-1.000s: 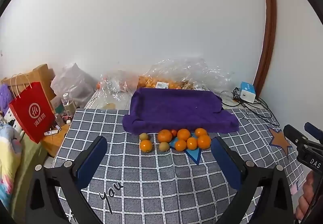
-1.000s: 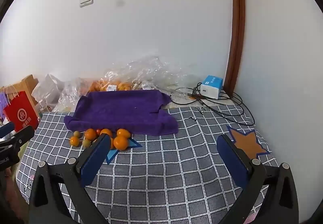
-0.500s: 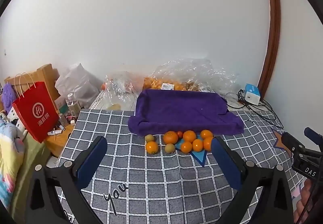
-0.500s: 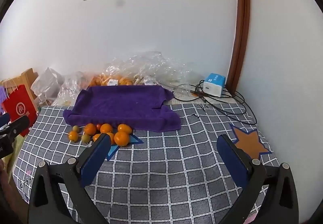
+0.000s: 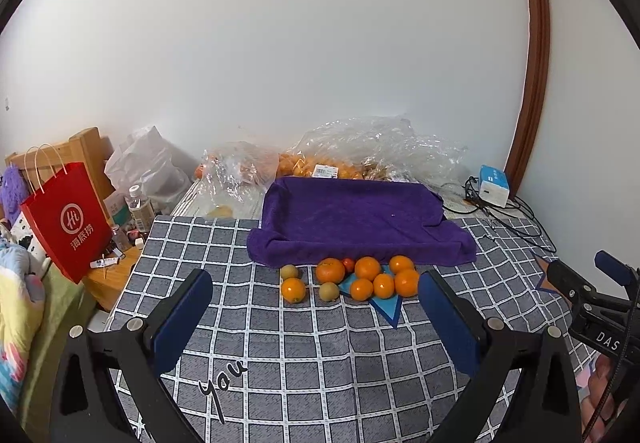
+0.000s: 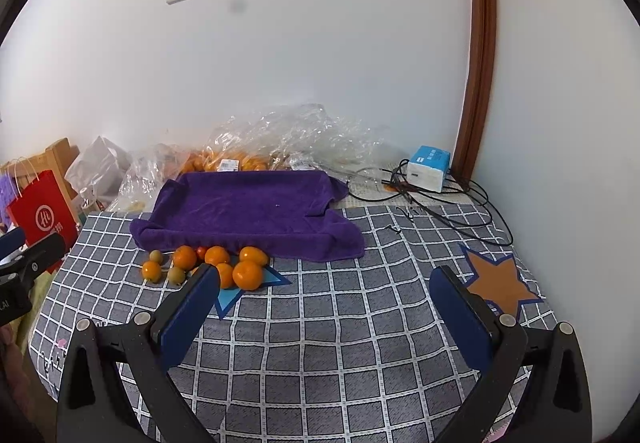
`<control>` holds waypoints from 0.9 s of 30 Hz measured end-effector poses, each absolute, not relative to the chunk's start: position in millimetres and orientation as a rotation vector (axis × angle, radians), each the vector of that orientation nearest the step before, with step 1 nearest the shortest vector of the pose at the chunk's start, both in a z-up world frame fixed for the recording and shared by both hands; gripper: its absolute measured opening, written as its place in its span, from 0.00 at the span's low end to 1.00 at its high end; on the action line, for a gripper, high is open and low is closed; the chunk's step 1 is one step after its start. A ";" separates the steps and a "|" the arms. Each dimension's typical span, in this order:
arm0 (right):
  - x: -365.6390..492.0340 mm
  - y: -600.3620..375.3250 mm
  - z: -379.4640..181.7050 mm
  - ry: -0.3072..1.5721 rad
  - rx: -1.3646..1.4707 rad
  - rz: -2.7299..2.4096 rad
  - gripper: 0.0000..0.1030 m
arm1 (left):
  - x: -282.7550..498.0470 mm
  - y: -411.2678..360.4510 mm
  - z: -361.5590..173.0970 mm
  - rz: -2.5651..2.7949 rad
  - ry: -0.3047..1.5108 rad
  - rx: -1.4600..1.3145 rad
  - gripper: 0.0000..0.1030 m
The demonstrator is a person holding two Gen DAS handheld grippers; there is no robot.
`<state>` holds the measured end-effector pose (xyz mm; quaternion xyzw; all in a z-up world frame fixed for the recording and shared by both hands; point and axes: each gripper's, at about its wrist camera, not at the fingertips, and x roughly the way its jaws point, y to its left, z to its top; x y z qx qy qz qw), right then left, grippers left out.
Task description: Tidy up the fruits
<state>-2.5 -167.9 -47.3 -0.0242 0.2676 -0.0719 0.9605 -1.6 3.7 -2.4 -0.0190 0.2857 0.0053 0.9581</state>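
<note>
Several oranges (image 5: 367, 268) (image 6: 247, 274) lie clustered on the grey checked cloth just in front of a purple towel (image 5: 352, 215) (image 6: 248, 207). Two small green-brown kiwis (image 5: 329, 291) (image 6: 176, 274) and a small red tomato (image 5: 348, 264) sit among them. My left gripper (image 5: 314, 305) hovers open above the cloth, short of the fruit, nothing between its fingers. My right gripper (image 6: 326, 297) is also open and empty, to the right of the pile; its left finger hides part of an orange. Each gripper shows at the edge of the other's view.
Clear plastic bags with more oranges (image 5: 320, 167) lie against the wall behind the towel. A red paper bag (image 5: 68, 219) and bottles stand at the left. A white-blue box (image 6: 428, 167) with black cables (image 6: 460, 211) sits at the back right. An orange star patch (image 6: 498, 283) marks the cloth.
Both grippers have shifted and tilted a little, so the fruit pile and towel sit slightly further right and lower in the left view. The fruit has not moved; both grippers stay open.
</note>
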 end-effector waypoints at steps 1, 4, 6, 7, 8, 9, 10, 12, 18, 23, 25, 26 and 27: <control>-3.2 -167.9 -47.7 0.542 -0.046 -0.144 1.00 | -1.8 2.9 -2.7 0.009 0.579 -0.036 1.00; -4.7 -165.5 -47.4 0.535 -0.052 -0.138 1.00 | -2.0 2.2 -3.8 0.006 0.580 -0.036 1.00; -4.6 -164.0 -46.8 0.535 -0.050 -0.136 1.00 | -0.9 1.6 -4.1 0.006 0.584 -0.034 1.00; -4.8 -163.4 -46.8 0.535 -0.048 -0.133 1.00 | -0.7 1.4 -4.1 0.009 0.584 -0.032 1.00; -5.1 -163.2 -47.1 0.534 -0.049 -0.130 1.00 | -0.9 1.6 -3.8 0.009 0.583 -0.033 1.00; -5.2 -162.4 -47.4 0.533 -0.053 -0.127 1.00 | -1.3 1.8 -3.7 0.008 0.582 -0.035 1.00; -5.4 -162.4 -48.2 0.534 -0.057 -0.126 1.00 | -1.6 2.2 -3.5 0.005 0.582 -0.038 1.00; -4.3 -161.8 -48.7 0.537 -0.064 -0.131 1.00 | -2.1 2.0 -3.5 0.006 0.582 -0.036 1.00; -3.9 -162.6 -48.7 0.537 -0.054 -0.123 1.00 | -2.7 1.4 -3.1 0.010 0.581 -0.033 1.00; -3.3 -161.5 -47.6 0.536 -0.048 -0.122 1.00 | -1.7 -0.8 -3.6 0.010 0.586 -0.022 1.00; -3.9 -160.8 -47.9 0.535 -0.053 -0.118 1.00 | -2.2 0.0 -2.9 0.007 0.583 -0.028 1.00; -3.7 -159.8 -47.9 0.535 -0.058 -0.119 1.00 | -2.5 0.8 -2.6 0.006 0.584 -0.031 1.00; -3.1 -159.0 -47.9 0.537 -0.064 -0.120 1.00 | -2.4 1.1 -2.2 0.004 0.584 -0.034 1.00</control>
